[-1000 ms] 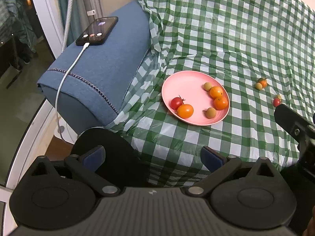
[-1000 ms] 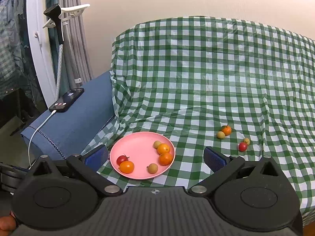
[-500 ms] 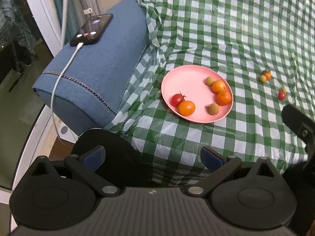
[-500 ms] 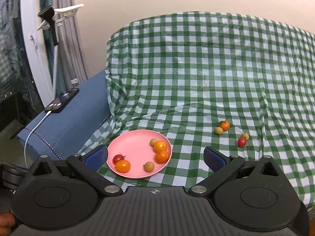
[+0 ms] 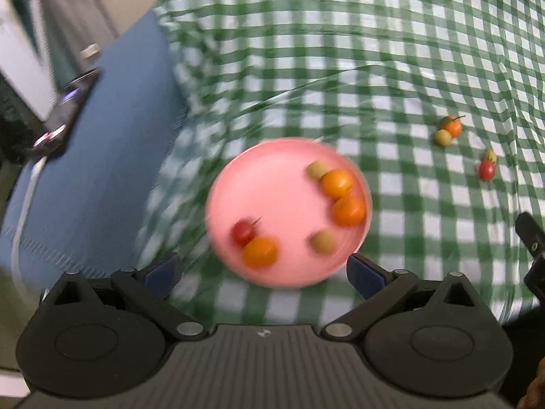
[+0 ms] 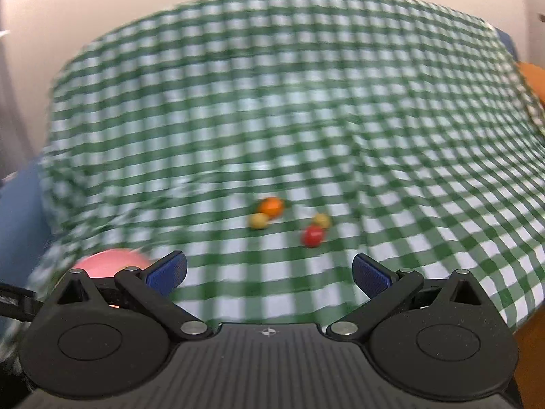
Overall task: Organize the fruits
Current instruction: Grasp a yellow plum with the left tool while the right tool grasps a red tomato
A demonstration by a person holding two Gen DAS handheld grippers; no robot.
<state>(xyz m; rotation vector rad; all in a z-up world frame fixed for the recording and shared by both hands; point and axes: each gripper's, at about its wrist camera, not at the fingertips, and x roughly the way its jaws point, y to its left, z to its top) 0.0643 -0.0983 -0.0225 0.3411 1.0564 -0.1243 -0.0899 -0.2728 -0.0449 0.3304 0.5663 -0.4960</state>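
A pink plate (image 5: 272, 184) lies on the green checked cloth and holds several small fruits: orange ones, a red one (image 5: 243, 232) and yellowish-green ones. My left gripper (image 5: 264, 271) stands open just short of the plate's near rim, nothing between its fingers. Loose on the cloth to the right lie an orange fruit (image 5: 453, 126) touching a yellow-green one (image 5: 443, 137), and a red fruit (image 5: 486, 169) beside a small yellow one. In the right wrist view the same loose fruits, orange (image 6: 270, 207) and red (image 6: 312, 236), lie ahead of my open right gripper (image 6: 269, 276). Both views are blurred.
A blue cushioned armrest (image 5: 85, 156) sits left of the cloth with a phone (image 5: 66, 109) and white cable on it. The pink plate's edge (image 6: 109, 262) shows at the lower left of the right wrist view. The right gripper's black tip (image 5: 531, 238) shows at the left view's right edge.
Both grippers have moved forward and lower toward the cloth. The left is now close over the plate; the right has swung right, so the loose fruits sit ahead of it.
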